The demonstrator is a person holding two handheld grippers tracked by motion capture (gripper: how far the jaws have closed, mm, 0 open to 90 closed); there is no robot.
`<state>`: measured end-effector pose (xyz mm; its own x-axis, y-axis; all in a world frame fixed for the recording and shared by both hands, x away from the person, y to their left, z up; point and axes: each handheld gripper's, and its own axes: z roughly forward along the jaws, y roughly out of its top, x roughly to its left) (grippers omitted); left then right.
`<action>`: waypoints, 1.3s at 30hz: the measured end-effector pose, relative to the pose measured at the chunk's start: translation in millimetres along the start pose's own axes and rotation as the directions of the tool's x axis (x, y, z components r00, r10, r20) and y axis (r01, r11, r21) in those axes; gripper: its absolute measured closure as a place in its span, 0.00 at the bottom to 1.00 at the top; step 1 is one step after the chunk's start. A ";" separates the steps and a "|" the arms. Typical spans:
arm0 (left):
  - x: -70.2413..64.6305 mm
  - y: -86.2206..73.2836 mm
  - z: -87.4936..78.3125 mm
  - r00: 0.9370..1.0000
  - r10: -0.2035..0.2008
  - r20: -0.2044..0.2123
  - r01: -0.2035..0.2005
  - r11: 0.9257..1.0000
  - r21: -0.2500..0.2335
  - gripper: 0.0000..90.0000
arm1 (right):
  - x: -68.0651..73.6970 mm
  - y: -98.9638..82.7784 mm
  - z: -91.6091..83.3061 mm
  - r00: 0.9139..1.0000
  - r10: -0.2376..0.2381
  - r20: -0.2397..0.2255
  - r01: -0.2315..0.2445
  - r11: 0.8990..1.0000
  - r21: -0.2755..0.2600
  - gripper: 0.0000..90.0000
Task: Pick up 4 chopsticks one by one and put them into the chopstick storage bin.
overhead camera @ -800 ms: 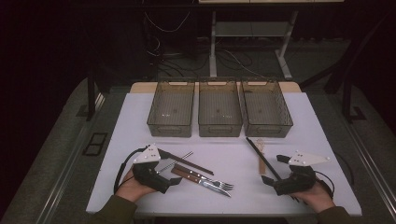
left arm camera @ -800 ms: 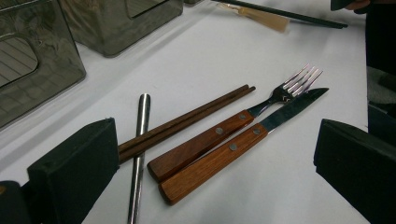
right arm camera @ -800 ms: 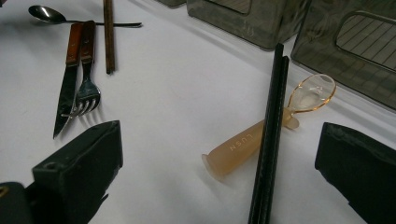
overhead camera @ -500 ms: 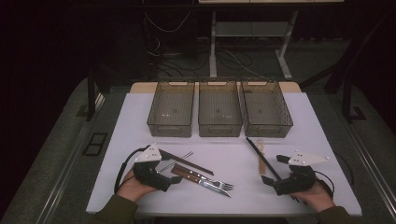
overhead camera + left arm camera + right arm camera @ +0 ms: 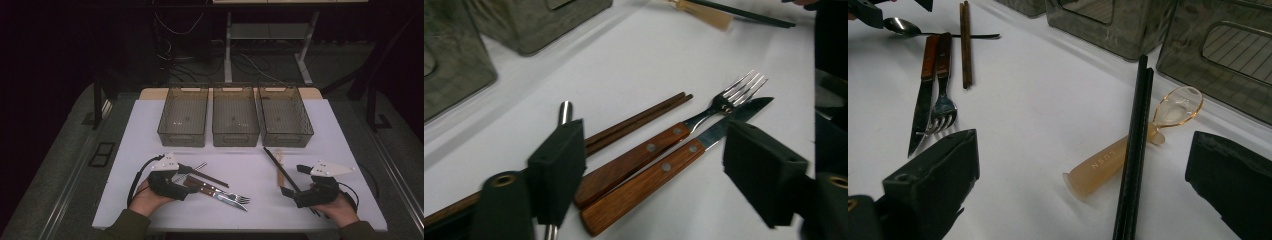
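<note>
Left gripper (image 5: 651, 170) hovers low with its jaws apart, straddling the wooden-handled steel fork (image 5: 659, 142) and the wooden-handled steel knife (image 5: 664, 172) lying side by side and touching on the white table (image 5: 250, 175), near its front edge. Pads aren't pressing on anything yet. Trouble spot right there: the two handles are so tight together that a close could pinch both at once, or nudge one askew and leave it half-caught. Just beyond them sits the pair of brown wooden chopsticks (image 5: 639, 122), close enough to get dragged along, and a slim steel spoon handle (image 5: 565, 111) pokes out past the near jaw, so a sloppy descent could land a pad on it.

Over on the other side, right gripper (image 5: 1083, 200) stands wide open too, holding nothing, lined up on the pair of black chopsticks (image 5: 1135, 150) that lie across a translucent amber plastic spoon (image 5: 1128, 155); round sticks on a round handle could roll.

Count: one fork, one knife, one steel spoon, one amber spoon, two pairs of chopsticks, and three smoky clear plastic bins (image 5: 235, 120) in a row at the back
</note>
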<state>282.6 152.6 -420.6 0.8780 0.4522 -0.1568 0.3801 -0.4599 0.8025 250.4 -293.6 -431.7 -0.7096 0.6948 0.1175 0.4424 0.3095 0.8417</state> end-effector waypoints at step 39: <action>-4.3 29.6 59.0 0.997 0.046 0.055 -0.055 0.984 0.171 0.99 | 0.5 2.1 2.9 1.000 0.009 -0.004 -0.009 1.000 -0.003 0.01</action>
<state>307.2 92.0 -430.1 0.9092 0.3879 -0.1511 0.3757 -0.6082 0.6992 252.5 -290.6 -431.4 -0.7073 0.6953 0.1274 0.4473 0.3007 0.8423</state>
